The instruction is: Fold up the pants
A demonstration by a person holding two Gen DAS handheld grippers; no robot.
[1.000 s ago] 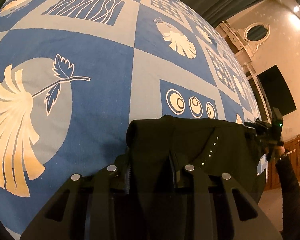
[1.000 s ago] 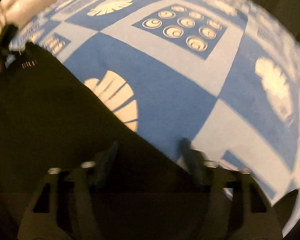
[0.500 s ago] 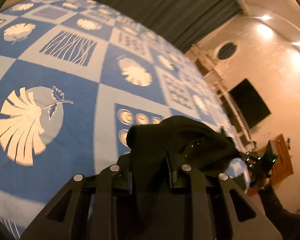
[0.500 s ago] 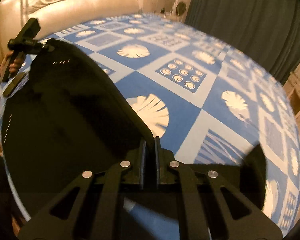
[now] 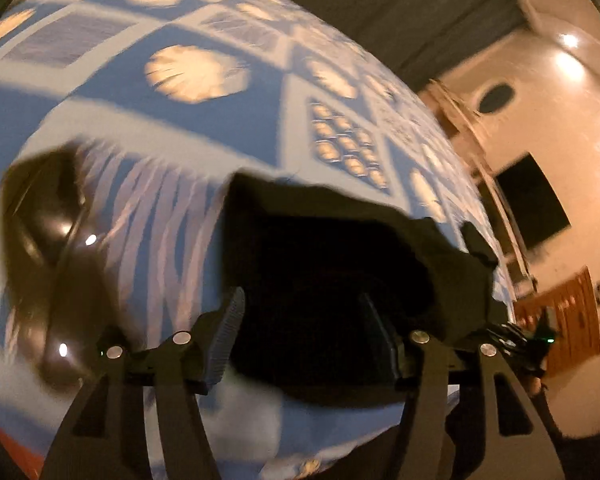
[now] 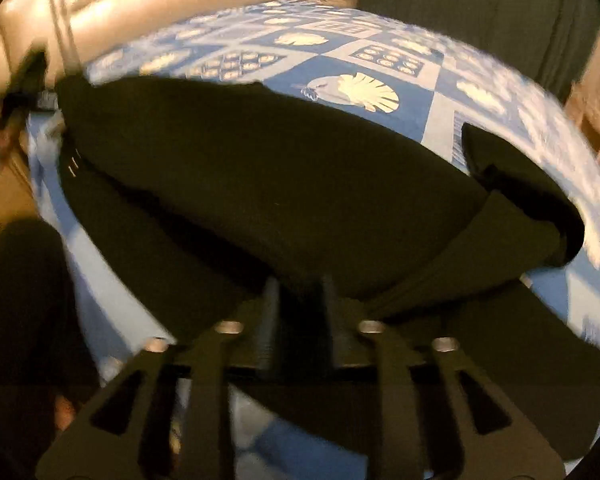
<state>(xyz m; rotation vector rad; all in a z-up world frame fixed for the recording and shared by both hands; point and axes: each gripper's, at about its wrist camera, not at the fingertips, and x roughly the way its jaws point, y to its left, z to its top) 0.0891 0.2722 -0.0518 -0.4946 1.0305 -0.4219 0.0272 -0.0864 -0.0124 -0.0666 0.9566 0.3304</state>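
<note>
From the left wrist, the left gripper (image 5: 304, 332) has just been opening: its jaws stand well apart, and the black pants (image 5: 340, 264) lie between and beyond them without either pad pressing on the cloth, as far as the blur allows. The fabric sits in a low, rumpled heap on the blue patterned bedspread (image 5: 172, 184), near the bed's edge. A dark glossy rounded object (image 5: 44, 224) is smeared across the left side; what it is cannot be told. At the far right the right gripper (image 5: 528, 340) shows small past the pants.

From the right wrist, the right gripper (image 6: 300, 316) has also just been opening; its jaws stand a narrow gap apart with dark cloth between them, and whether the pads press on it is not clear. The pants (image 6: 260, 184) spread broad and fairly flat across the bedspread (image 6: 432, 80), one layer doubled over another, with a leg end curling up at the right. The left gripper (image 6: 24, 92) shows blurred at the upper left by the far edge of the garment, in front of a tufted cream headboard (image 6: 140, 8).

The cloth looks soft, limp and light, likely to sag and slide off its fold. It is best taken at edges or corners, both layers pinched together.
</note>
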